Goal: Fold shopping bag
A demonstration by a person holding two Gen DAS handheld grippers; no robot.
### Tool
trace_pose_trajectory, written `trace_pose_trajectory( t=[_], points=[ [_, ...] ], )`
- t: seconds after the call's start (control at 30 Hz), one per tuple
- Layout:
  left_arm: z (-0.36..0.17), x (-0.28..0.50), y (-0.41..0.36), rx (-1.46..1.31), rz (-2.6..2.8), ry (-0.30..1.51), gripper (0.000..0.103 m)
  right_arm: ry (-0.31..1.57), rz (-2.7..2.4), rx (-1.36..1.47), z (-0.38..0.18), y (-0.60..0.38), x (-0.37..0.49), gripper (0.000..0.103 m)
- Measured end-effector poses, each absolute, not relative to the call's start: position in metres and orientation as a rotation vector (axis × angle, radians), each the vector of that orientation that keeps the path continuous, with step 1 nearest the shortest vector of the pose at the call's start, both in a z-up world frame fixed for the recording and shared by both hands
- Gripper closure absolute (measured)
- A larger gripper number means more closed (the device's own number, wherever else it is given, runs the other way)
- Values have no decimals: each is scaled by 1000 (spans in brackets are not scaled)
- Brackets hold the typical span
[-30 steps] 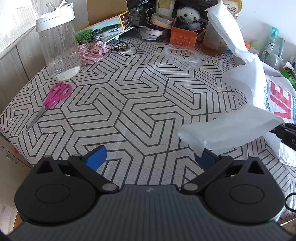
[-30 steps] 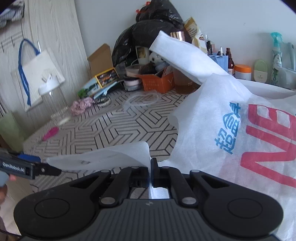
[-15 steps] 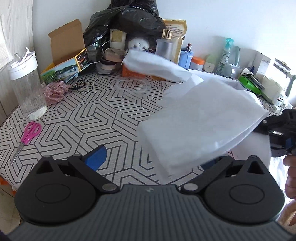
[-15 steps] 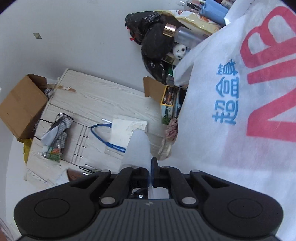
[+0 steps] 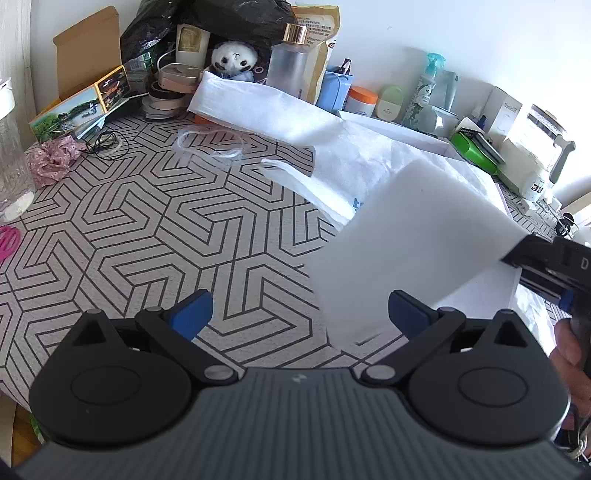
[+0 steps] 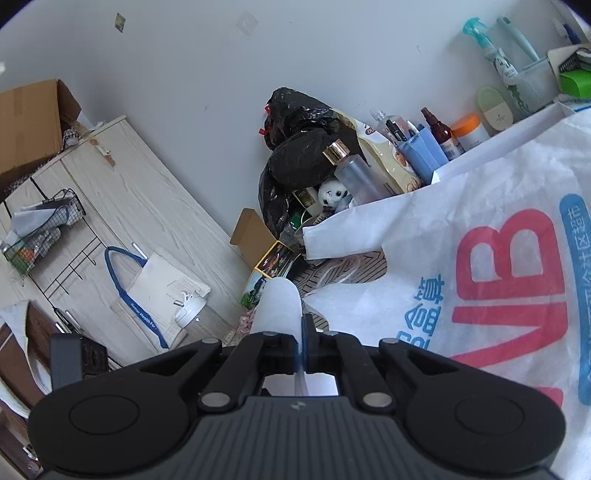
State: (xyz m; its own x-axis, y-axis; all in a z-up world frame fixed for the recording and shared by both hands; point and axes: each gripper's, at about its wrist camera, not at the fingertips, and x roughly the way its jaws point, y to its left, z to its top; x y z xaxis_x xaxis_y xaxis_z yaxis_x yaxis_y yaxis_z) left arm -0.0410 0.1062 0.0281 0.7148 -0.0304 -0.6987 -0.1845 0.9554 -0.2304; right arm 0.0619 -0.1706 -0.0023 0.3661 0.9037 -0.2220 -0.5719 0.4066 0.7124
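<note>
The white shopping bag (image 5: 417,221) with red and blue print lies over the right side of the patterned table (image 5: 155,221); its print shows in the right wrist view (image 6: 491,273). My right gripper (image 6: 303,334) is shut on a handle strip of the bag (image 6: 279,306) and holds it lifted; it shows at the right edge of the left wrist view (image 5: 517,254). My left gripper (image 5: 295,314) is open and empty, low over the table, with the lifted flap hanging in front of its right finger (image 5: 410,312).
At the table's back stand a black rubbish bag (image 5: 221,22), a panda toy (image 5: 234,59), a frosted bottle (image 5: 288,59), jars and sprays. A clear jar (image 5: 11,155), pink scrunchie (image 5: 55,160) and pink scissors (image 5: 7,240) lie at the left.
My right gripper has kept hold of the handle strip, lifted it, and swung back down a little. The bag's flap has moved right across the left wrist view. My left gripper stays open.
</note>
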Motion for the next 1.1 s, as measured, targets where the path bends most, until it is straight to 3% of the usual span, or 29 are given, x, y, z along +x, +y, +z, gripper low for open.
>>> trace_pose_trajectory(
  t=[0.1, 0.3, 0.47, 0.63, 0.7, 0.8, 0.93, 1.1],
  points=[
    [27, -36, 101, -285, 83, 776, 0, 607, 964, 640, -6, -190, 55, 100],
    [27, -25, 86, -238, 73, 778, 0, 385, 573, 474, -6, -233, 14, 100],
    [23, -7, 58, -188, -4, 802, 0, 489, 408, 498, -33, -263, 5, 99],
    [20, 11, 29, -137, -82, 824, 0, 586, 413, 693, -58, -292, 12, 98],
    [17, 18, 15, -108, -112, 838, 0, 604, 419, 741, -62, -301, 10, 95],
    [11, 25, -1, -75, -150, 864, 0, 637, 421, 754, -62, -311, 6, 80],
    [-2, 33, -13, -95, -188, 921, 0, 659, 408, 554, -45, -305, -4, 55],
    [-5, 36, -20, -73, -188, 931, 0, 617, 375, 152, -20, -284, -23, 54]
  ],
)
